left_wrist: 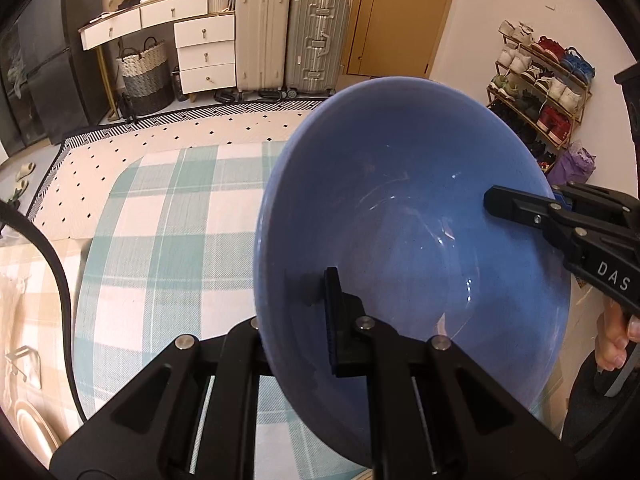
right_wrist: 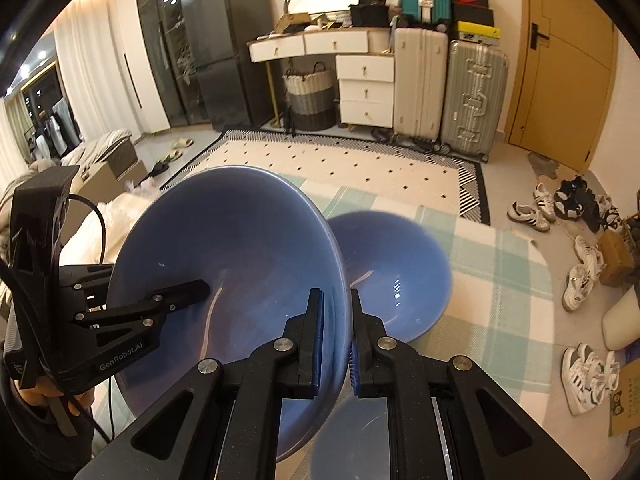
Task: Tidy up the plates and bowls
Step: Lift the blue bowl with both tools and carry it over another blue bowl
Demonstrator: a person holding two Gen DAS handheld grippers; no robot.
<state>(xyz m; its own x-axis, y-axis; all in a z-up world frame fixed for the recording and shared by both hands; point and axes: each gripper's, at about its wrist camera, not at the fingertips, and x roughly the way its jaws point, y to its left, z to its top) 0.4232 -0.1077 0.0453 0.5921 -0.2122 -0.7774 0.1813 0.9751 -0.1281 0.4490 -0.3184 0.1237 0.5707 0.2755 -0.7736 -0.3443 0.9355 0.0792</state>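
We hold a large blue bowl (left_wrist: 412,216) tilted in the air above the checked tablecloth (left_wrist: 168,216), between both grippers. Our left gripper (left_wrist: 320,320) pinches the bowl's near rim, one finger inside the wall and one outside. Our right gripper (right_wrist: 335,320) pinches the opposite rim the same way, its pads pressed on the wall. A second blue bowl (right_wrist: 396,276) rests on the cloth just behind the lifted one, toward the table's far edge. Beyond that edge lies a dotted rug (right_wrist: 344,168).
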